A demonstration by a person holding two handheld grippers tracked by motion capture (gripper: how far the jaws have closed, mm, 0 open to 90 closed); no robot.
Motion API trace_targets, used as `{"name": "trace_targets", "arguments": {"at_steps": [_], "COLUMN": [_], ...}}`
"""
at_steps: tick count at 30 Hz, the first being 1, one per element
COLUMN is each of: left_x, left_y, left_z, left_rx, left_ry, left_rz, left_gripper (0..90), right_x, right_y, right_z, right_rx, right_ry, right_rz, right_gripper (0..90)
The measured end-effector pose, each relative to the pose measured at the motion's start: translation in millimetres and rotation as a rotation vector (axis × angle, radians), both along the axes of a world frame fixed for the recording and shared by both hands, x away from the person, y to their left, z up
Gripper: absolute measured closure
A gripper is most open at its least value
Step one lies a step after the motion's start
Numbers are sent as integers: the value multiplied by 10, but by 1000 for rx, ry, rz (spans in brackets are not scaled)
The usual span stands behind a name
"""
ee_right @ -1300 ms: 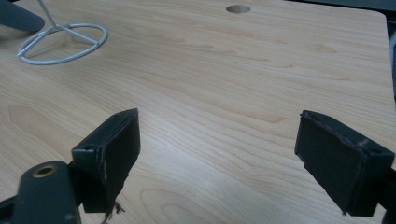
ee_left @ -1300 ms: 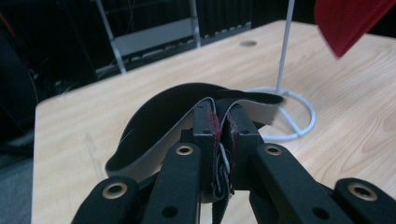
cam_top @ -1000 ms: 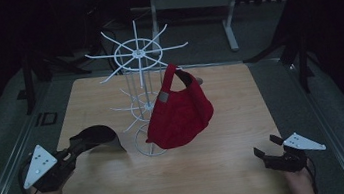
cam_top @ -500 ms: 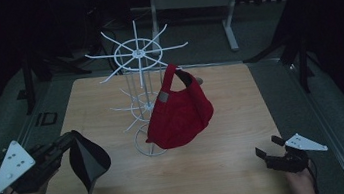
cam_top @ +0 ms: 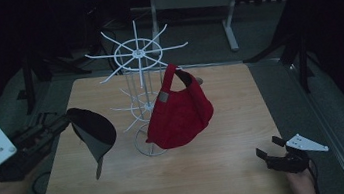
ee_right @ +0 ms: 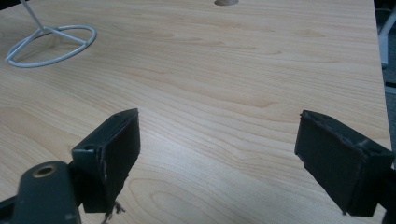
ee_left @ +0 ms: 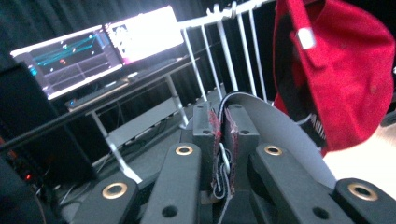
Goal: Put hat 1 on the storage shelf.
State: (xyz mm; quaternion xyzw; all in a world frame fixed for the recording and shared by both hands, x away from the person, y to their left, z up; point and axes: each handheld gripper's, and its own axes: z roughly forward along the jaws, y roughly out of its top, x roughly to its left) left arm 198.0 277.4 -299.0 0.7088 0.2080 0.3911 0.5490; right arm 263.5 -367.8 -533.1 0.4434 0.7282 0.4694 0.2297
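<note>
While your left gripper clamps its jaws on the rim of the black cap, the cap hangs clear above the table, left of the white rack, free to be hooked onto an arm. A red cap already hangs there by its strap. Your right gripper rests low at the table's near right corner, jaws wide apart and empty, out of the way.
</note>
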Motion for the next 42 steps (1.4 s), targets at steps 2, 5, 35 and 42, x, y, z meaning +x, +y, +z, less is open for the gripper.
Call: {"name": "trace_targets", "arguments": {"at_steps": [2,5,35,42], "left_x": [24,49,412,383], "left_y": [-20,-47,-721,-783], "left_z": [76,160,760,665], "left_rx": [-1,1,5,9], "left_ry": [-5,-11,-27,-2], "left_rz": [-3,-3,-115,-168], "left_gripper": [851,851,849,849], "right_x": [2,0,-1,0], "right_y": [-3,-2,-20,-31], "right_z": [-3,-1,-21,-23], "right_rx": [3,5,2,1], "right_ry": [2,1,12,16], "right_rz": [-1,-1,-3,-9], "right_gripper": [142,142,142,142]}}
